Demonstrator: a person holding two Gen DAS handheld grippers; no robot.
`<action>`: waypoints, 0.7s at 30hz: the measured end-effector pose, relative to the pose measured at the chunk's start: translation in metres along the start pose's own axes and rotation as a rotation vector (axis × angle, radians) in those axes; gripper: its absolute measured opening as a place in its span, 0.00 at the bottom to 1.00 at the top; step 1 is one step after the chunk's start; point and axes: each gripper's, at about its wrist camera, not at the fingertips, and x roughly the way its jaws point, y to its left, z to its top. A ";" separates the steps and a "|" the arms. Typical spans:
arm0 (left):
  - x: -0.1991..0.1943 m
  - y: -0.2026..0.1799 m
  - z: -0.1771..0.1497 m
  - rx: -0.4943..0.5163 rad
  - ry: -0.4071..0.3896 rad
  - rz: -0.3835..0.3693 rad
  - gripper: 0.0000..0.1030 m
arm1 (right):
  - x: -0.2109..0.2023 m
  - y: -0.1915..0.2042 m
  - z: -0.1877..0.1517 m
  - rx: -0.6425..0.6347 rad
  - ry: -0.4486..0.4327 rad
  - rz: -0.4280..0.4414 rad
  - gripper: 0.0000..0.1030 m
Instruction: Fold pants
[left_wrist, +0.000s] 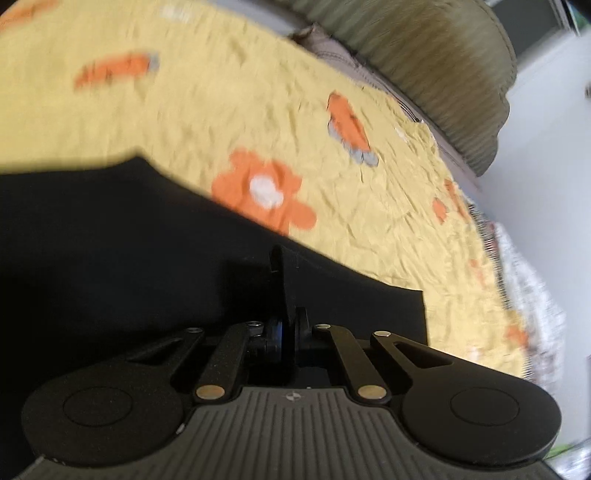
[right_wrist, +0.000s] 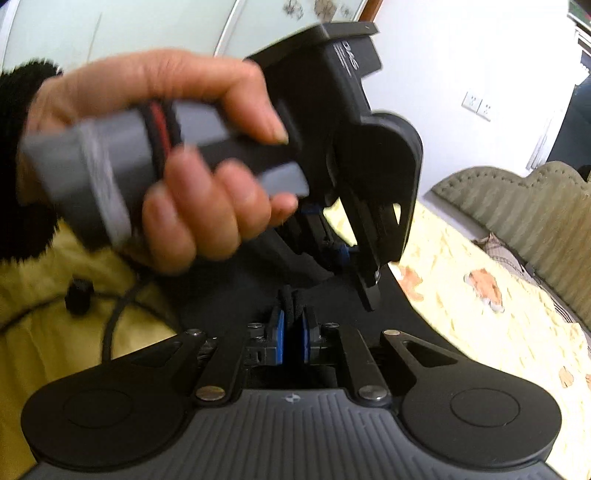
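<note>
The black pants (left_wrist: 110, 236) lie on a yellow bedspread with orange flowers (left_wrist: 258, 110). My left gripper (left_wrist: 290, 332) is shut on a pinched fold of the pants that stands up between its fingers. In the right wrist view my right gripper (right_wrist: 291, 325) is shut on a bunched edge of the black pants (right_wrist: 229, 295). The left gripper (right_wrist: 351, 258) shows there too, held in a hand just ahead of and above the right one, fingers down into the same cloth. Both views are motion-blurred.
An olive green ribbed headboard (left_wrist: 424, 62) runs along the far side of the bed; it also shows in the right wrist view (right_wrist: 524, 206). A white wall with sockets (right_wrist: 476, 103) is behind. A black cable (right_wrist: 110, 314) hangs by the person's yellow sleeve.
</note>
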 end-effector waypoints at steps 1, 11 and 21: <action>-0.004 -0.005 0.000 0.034 -0.017 0.019 0.04 | 0.000 -0.001 0.002 0.004 -0.005 0.004 0.09; -0.023 -0.009 -0.006 0.127 -0.067 0.236 0.52 | -0.033 -0.029 -0.010 0.079 0.028 0.052 0.10; 0.013 -0.060 -0.017 0.359 -0.010 0.221 0.70 | -0.026 -0.125 -0.081 0.468 0.238 -0.199 0.10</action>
